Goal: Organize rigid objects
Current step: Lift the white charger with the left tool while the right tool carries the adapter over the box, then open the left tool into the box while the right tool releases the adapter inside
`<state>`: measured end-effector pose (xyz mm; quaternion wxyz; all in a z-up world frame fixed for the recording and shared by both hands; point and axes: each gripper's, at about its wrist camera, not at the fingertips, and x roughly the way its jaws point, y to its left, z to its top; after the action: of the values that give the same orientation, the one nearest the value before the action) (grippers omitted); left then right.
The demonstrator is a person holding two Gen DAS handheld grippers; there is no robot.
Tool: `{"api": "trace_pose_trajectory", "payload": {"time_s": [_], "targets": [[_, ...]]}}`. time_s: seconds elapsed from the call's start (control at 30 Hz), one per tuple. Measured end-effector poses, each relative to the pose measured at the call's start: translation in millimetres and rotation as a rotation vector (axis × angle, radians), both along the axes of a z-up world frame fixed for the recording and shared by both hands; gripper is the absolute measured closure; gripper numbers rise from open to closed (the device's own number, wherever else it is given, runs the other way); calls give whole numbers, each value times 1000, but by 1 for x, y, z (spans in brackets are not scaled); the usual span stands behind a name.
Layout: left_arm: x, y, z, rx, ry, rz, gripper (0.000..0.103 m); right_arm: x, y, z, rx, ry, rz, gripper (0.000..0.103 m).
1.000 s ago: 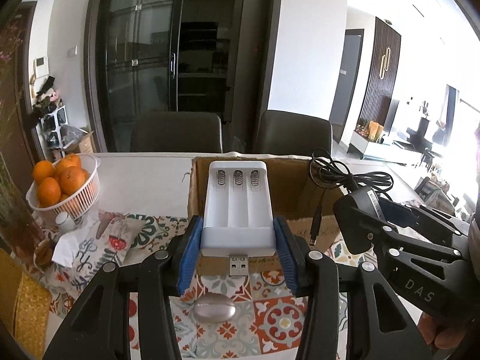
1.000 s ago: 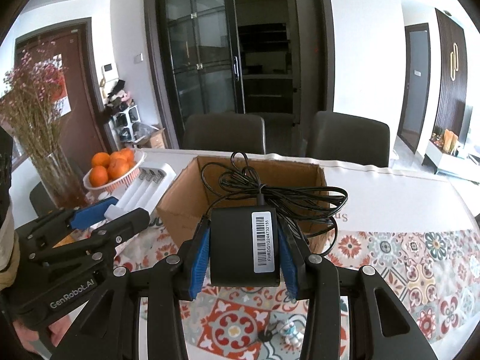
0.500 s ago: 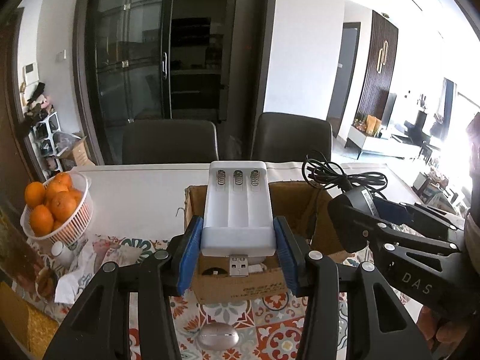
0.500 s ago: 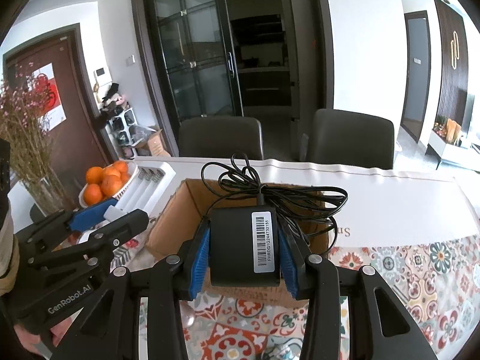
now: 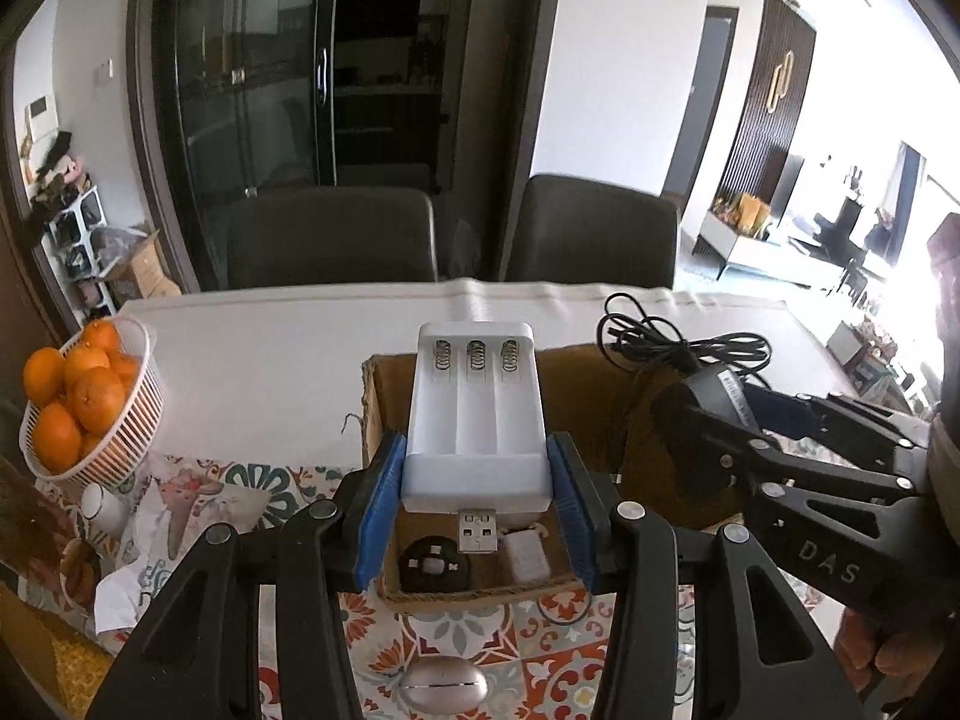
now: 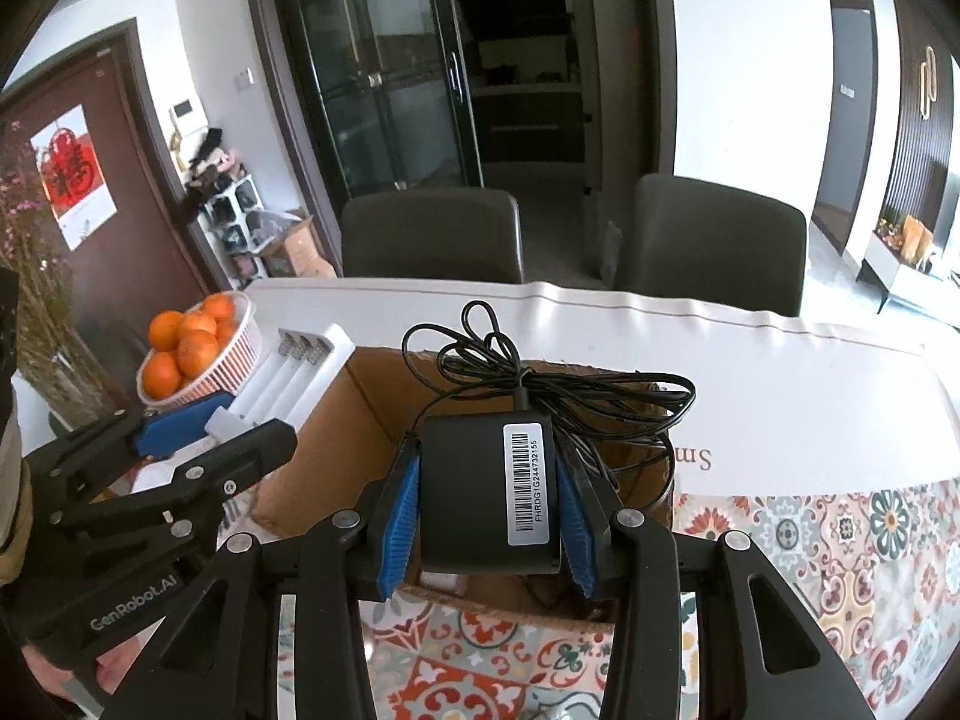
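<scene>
- Lettering moulded into the black frame of the left tongs [image 6: 231,414] reads "GenRobot.AI"; the frame of the right tongs [image 5: 714,396] carries "DAS".
- Left tongs pinch a white battery charger [image 5: 477,414] by its lower sides between blue pads [image 5: 378,510]; it has three empty slots with springs at the far end and a USB plug pointing back at the camera.
- Right tongs [image 6: 489,510] are clamped on a black power adapter [image 6: 480,498], blue pads on both flanks; its bundled black cable [image 6: 540,384] loops out ahead.
- A white sticker on the adapter bears a barcode and the code "FHRDG1G244732155".
- Both held items hang above an open cardboard box [image 5: 600,372] on the desk [image 5: 258,354]; a round black item and a small white one lie inside it.
- The pale cloth on the desk shows printed letters "Sm" [image 6: 696,457] beside the box; the rest is hidden.
- A white basket of oranges [image 5: 78,402] stands to the left, and a red paper-cut poster [image 6: 69,171] hangs on the brown door.
- A silver oval object [image 5: 443,685] lies on the patterned tablecloth below the left tongs.
</scene>
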<state>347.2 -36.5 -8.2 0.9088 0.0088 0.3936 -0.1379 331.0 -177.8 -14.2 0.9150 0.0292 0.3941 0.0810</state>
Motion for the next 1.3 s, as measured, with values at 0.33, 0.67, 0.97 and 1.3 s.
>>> {"api": "trace_pose_trajectory", "payload": {"time_s": [0.33,0.67,0.97,1.3], "targets": [[35,-6,-31,36,104,4,56,28,0,-26,-25,87,8,60],[48,-9,-48,54,169,0,56,44,-3,-46,-23,160,12,60],[45,-6,-40,55,157,10,53,44,-5,-41,-25,146,3,58],[13,-2,-12,69,57,38,50,11,-14,-14,21,52,-82,56]]}}
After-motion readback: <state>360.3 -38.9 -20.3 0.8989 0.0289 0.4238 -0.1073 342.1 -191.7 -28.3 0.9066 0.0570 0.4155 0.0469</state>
